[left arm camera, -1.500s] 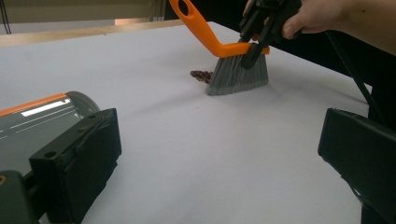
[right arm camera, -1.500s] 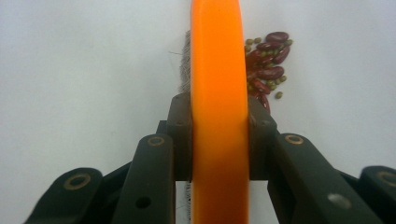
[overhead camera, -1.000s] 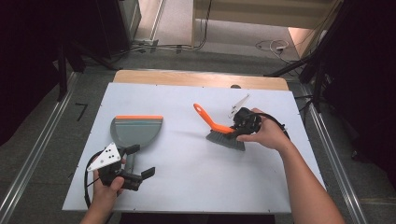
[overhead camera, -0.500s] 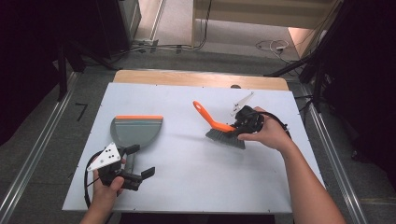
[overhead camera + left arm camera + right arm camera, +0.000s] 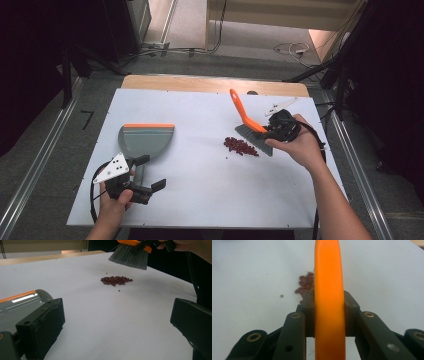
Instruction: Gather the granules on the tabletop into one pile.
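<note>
Compared with one second ago, the brush (image 5: pixel 248 124) has lifted off the surface (image 5: pixel 200 200) and swung its orange handle more upright, uncovering a heap of red beans (image 5: pixel 241 146) just left of its bristles. Left of the beans, well apart, lies the grey dustpan (image 5: pixel 146 141); the left hand-held gripper (image 5: pixel 145 175), unmoved, stands open around its handle without pressing it. Right of the beans, the right hand-held gripper (image 5: pixel 267 131) is clamped on the brush handle.
</note>
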